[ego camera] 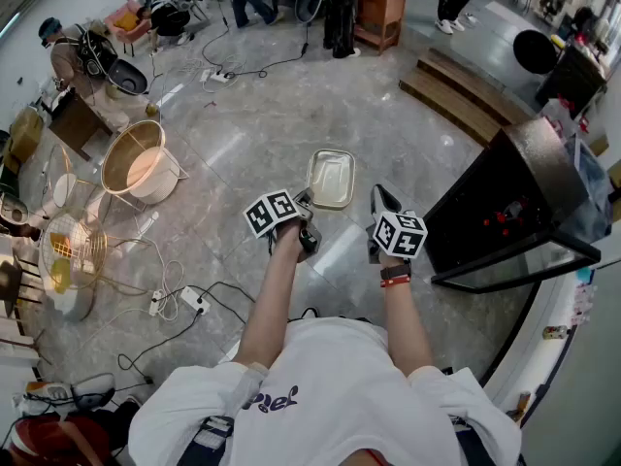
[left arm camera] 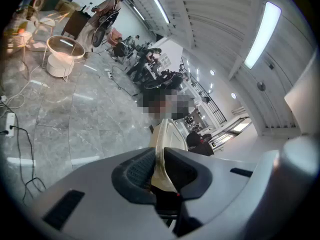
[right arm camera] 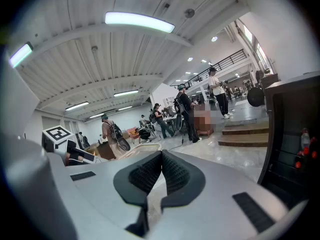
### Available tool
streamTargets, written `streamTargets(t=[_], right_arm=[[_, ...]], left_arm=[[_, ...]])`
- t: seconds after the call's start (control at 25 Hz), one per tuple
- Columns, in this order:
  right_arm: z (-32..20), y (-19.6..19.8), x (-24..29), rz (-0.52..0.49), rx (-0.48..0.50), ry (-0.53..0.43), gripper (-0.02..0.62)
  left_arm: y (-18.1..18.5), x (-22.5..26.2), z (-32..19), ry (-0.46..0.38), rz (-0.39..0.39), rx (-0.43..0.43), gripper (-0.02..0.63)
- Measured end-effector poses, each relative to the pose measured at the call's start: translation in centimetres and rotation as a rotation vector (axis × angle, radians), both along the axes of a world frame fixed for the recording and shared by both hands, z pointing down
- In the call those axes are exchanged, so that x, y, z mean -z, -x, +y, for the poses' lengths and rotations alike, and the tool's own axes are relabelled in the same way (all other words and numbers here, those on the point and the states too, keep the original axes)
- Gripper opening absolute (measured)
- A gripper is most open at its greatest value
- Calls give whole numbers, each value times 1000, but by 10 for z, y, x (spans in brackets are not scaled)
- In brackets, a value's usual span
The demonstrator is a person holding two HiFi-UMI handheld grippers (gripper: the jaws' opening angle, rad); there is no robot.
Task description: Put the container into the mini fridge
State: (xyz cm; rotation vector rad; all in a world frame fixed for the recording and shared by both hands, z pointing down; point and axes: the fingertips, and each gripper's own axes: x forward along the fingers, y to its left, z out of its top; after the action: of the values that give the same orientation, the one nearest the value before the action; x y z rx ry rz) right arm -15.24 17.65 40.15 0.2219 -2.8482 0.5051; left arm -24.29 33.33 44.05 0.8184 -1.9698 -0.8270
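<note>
Your left gripper covers the near edge of the container. In the right gripper view the picture's edge cuts the mini fridge, and the red things inside it are too small to name.

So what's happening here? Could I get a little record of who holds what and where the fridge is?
Left gripper: shut on the rim of the container
Right gripper: shut, nothing between its jaws
Container: pale, shallow, held out above the floor
Mini fridge: black, to the right of both grippers, red items inside
Stage: container not yet in the fridge
</note>
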Motion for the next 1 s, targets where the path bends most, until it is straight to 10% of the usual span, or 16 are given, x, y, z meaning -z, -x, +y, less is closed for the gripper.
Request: streamTargets(t=[1.0], right_arm=[[-142, -151, -8, 23, -345, 63, 15]], left_arm=[[-114, -12, -191, -18, 42, -318, 60]])
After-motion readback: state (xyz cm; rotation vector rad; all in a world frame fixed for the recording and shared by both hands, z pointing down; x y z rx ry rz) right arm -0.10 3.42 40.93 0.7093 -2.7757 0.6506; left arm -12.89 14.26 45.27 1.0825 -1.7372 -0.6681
